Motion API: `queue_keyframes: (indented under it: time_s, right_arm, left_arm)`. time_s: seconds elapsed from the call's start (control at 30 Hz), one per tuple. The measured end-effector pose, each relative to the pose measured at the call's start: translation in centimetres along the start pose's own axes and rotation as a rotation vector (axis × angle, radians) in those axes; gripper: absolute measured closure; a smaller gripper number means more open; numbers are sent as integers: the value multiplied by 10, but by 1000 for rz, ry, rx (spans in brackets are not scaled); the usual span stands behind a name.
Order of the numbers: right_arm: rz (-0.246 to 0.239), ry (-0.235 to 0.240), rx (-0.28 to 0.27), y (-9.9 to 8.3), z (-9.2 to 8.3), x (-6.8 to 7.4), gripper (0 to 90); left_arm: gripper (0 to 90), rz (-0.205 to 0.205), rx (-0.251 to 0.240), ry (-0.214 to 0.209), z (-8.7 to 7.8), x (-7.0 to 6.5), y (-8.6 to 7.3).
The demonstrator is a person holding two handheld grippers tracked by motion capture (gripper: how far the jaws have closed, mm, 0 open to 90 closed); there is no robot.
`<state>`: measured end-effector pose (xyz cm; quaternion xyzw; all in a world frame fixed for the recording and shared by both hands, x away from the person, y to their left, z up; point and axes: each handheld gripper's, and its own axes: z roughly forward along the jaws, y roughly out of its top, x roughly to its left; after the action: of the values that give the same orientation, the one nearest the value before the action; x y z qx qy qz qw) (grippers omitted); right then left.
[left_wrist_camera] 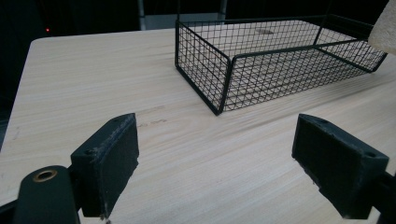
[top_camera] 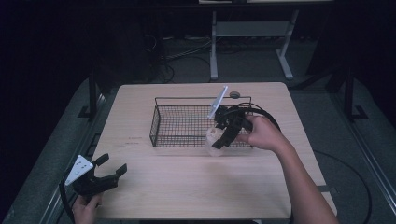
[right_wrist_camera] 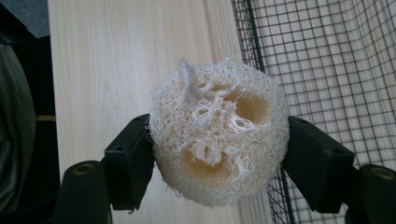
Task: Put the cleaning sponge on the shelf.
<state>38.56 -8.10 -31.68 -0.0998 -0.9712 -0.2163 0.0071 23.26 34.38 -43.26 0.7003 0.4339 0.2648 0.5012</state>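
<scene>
High view: right gripper (top_camera: 218, 140) sits at the near right edge of the black wire-mesh basket (top_camera: 161, 119) on the pale wooden table (top_camera: 187, 182), with a pale round loofah sponge slice (top_camera: 213, 136) at its tip. Too small there to read the grip.

Right gripper view fills that in: both black jaws press the sponge's (right_wrist_camera: 219, 137) flanks, clamped on it, holes and fibrous weave facing the camera. Sponge is off the table, straddling the basket's rim wire (right_wrist_camera: 254, 56): mesh to one side, bare tabletop to the other.

Left gripper (top_camera: 108, 171) in the high view is at the near left corner, held in a hand (top_camera: 86, 207), well apart from the basket. Left gripper view confirms it: jaws spread wide, nothing between them, bare wood below, basket's (left_wrist_camera: 224, 74) corner ahead. A tan sliver of the sponge (left_wrist_camera: 385, 25) pokes in at the top right edge.
</scene>
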Motion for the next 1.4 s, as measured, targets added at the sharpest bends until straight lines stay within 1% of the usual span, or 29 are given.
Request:
queue_keyframes:
  time_s: [0.07,0.23,0.33,0.37,0.43,0.57,0.63,0.7,0.8,0.9,0.97,1.03,1.1,1.13,1.17,1.2,1.23,1.33,1.4]
  right_arm:
    - [4,-7,8,1,-3,-3,286]
    - [27,8,6,3,-7,-12,286]
    - [30,-3,20,5,-10,-18,286]
    - [34,-5,16,6,-11,-19,286]
    - [44,12,1,8,-13,-23,286]
    - [45,1,15,15,-14,-28,286]
    - [48,10,2,17,-14,-32,286]
    - [50,3,12,20,-14,-34,286]
    - [50,5,20,24,-14,-38,286]
    - [55,12,-4,28,-16,-43,286]
    - [54,-5,6,30,-17,-46,286]
    - [51,-7,8,33,-18,-49,286]
    - [56,-5,-9,34,-19,-53,286]
    - [64,2,-14,34,-19,-55,286]
    - [62,-7,-8,35,-19,-57,286]
    - [72,-13,-4,35,-18,-60,286]
    - [77,-10,-6,35,-17,-62,286]
    - [92,-17,10,36,-13,-69,286]
    - [94,-21,7,36,-10,-73,286]
  left_arm:
    - [139,1,2,1,0,0,0]
    - [139,-3,3,-3,1,0,0]
    - [139,2,2,-4,1,-1,0]
    - [139,-1,2,-4,2,-1,0]
    - [139,-3,1,-5,2,0,0]
    - [139,0,2,-5,1,0,0]
    - [139,-2,0,-4,1,1,0]
    - [139,-2,1,-4,1,1,0]
    - [140,-2,2,-6,1,0,0]
    - [140,4,4,-4,1,0,0]
    - [139,3,3,-4,1,0,0]
    - [140,0,4,-10,1,1,0]
    - [139,-2,8,-7,1,2,-1]
    - [139,-2,8,-5,0,2,-1]
    - [139,-4,5,-8,0,2,-1]
    - [139,-3,3,-9,0,2,-1]
    - [139,-4,0,-7,0,2,-1]
    - [139,-4,1,-8,-1,3,-1]
    - [139,-8,1,-5,0,3,0]
